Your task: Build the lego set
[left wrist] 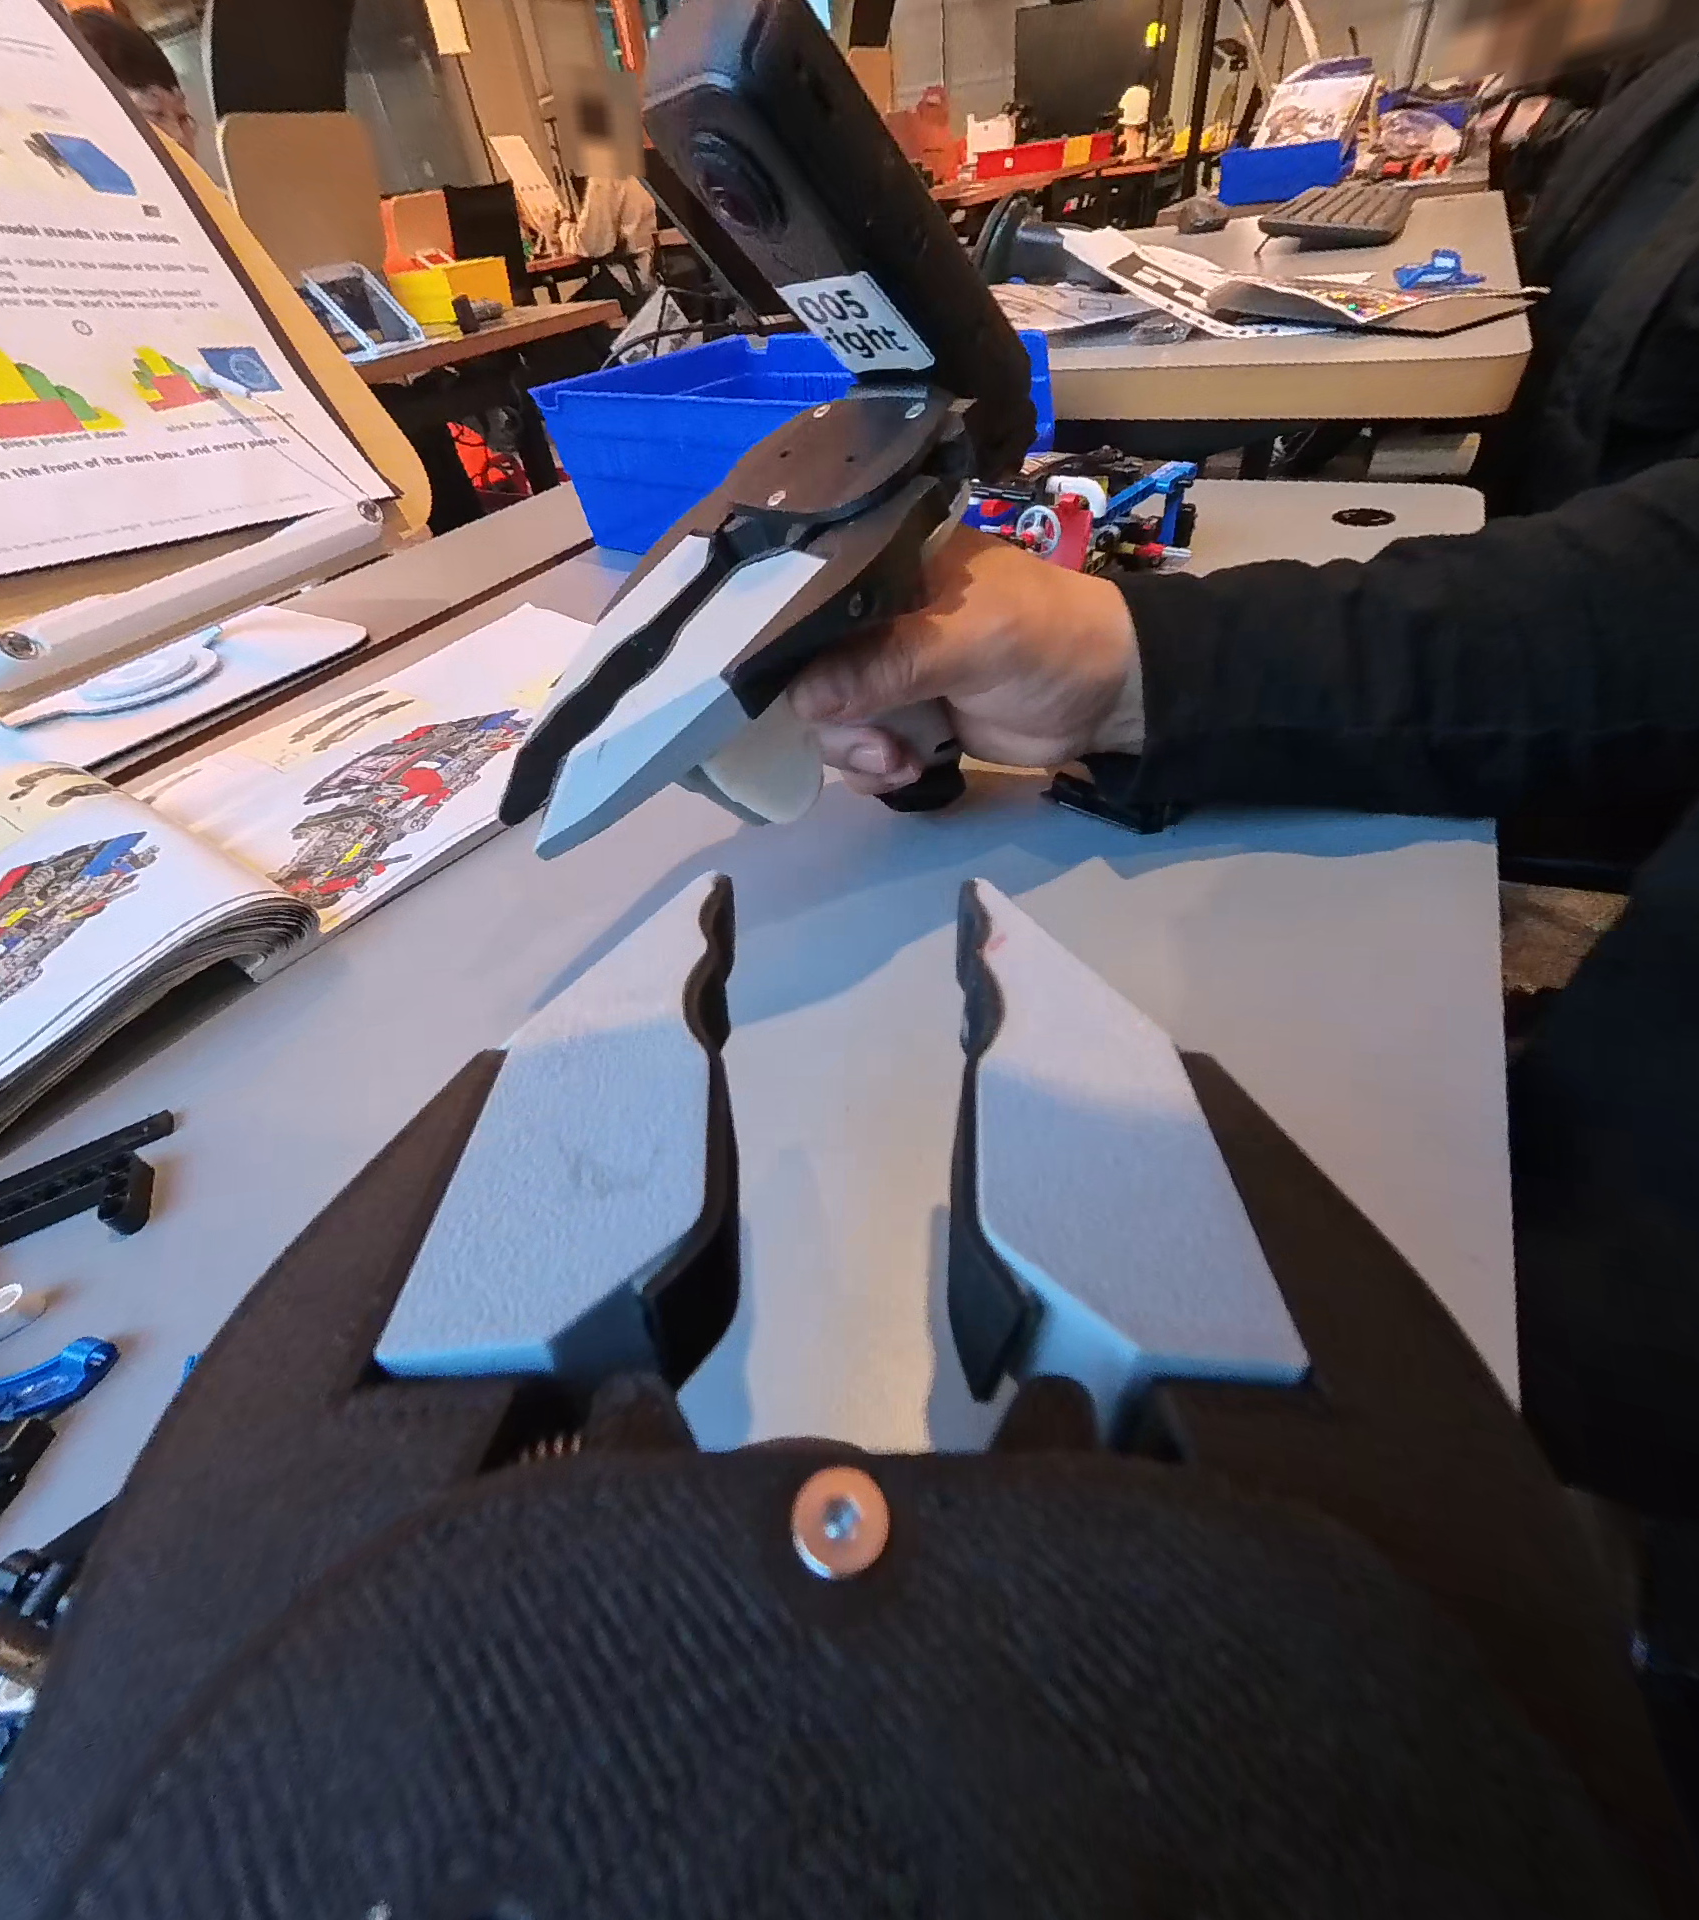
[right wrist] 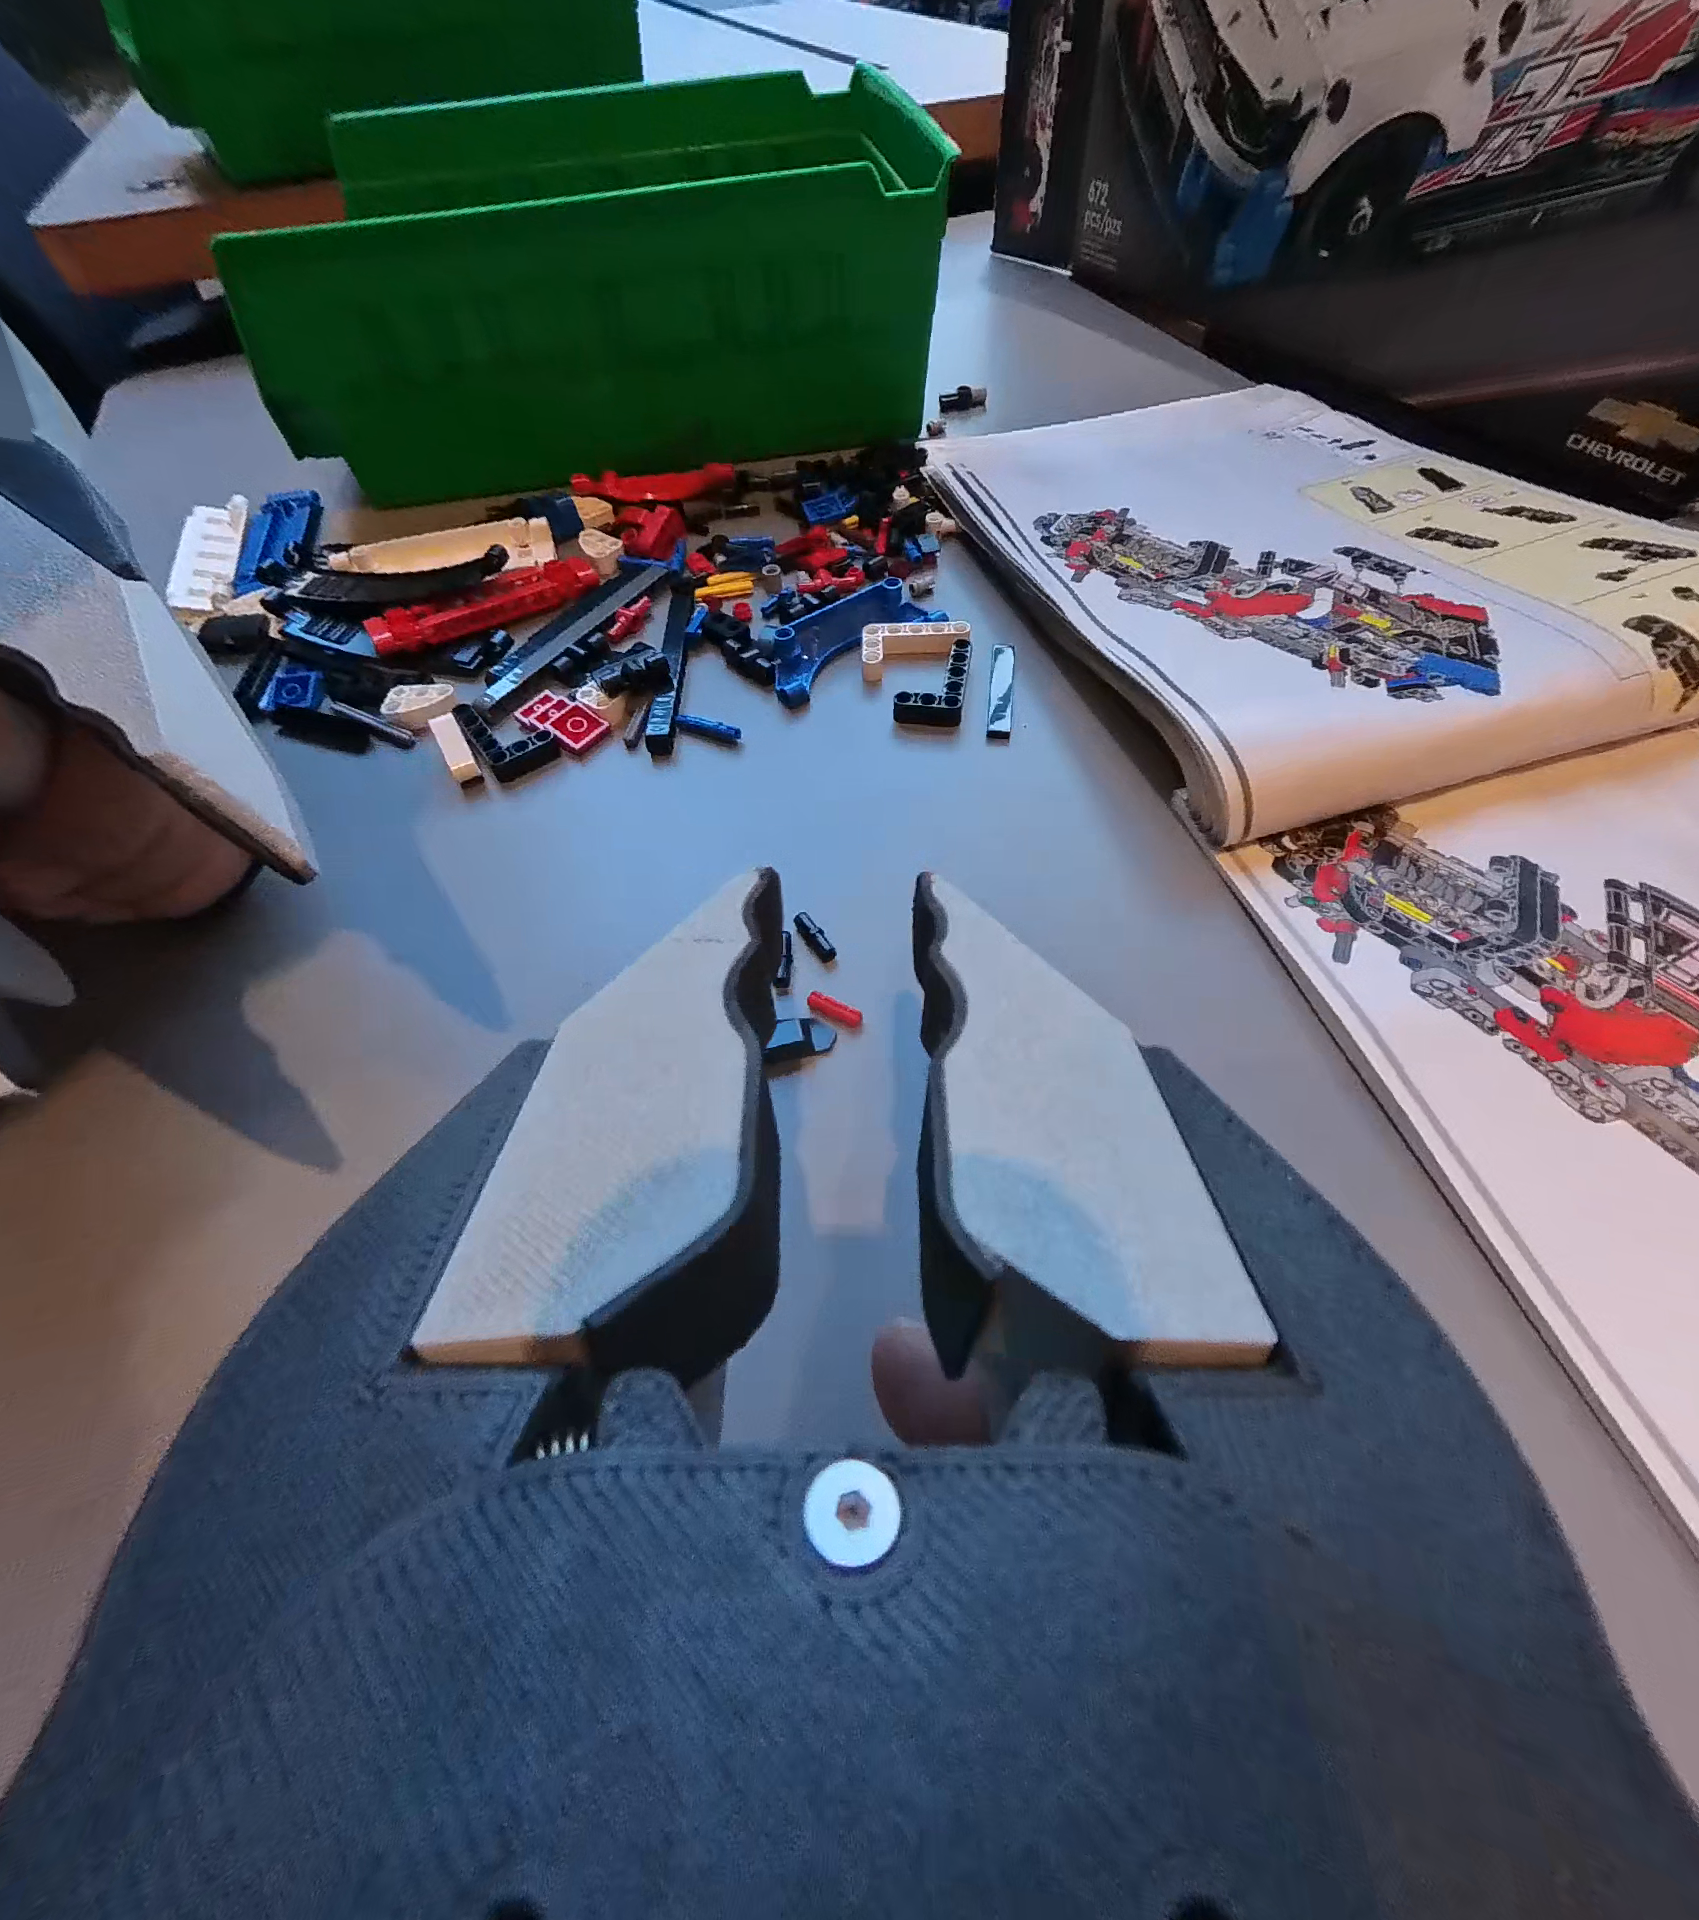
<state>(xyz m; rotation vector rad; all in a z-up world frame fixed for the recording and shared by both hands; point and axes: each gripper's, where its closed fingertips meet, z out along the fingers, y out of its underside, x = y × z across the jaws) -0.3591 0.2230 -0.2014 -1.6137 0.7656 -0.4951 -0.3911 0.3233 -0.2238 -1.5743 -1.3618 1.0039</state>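
two grippers, both parted and empty: left gripper (left wrist: 845,904) over bare grey table (left wrist: 1240,987), right gripper (right wrist: 847,899) above a small black pin (right wrist: 814,934), long axis slanting away to the left, beside a red pin (right wrist: 833,1008) and a black piece (right wrist: 798,1037). farther off, loose lego pile (right wrist: 575,613) before a green bin (right wrist: 575,332); open instruction booklet (right wrist: 1344,613) to the right, nothing between.

Site was a workshop or maker lab. Grey worktables (left wrist: 1271,374) ran in rows, crowded with storage bins (left wrist: 679,436), a keyboard (left wrist: 1338,213), scattered papers (left wrist: 1240,281) and monitors (left wrist: 1084,62). An instruction board (left wrist: 97,270) stood on one table; other people worked behind.
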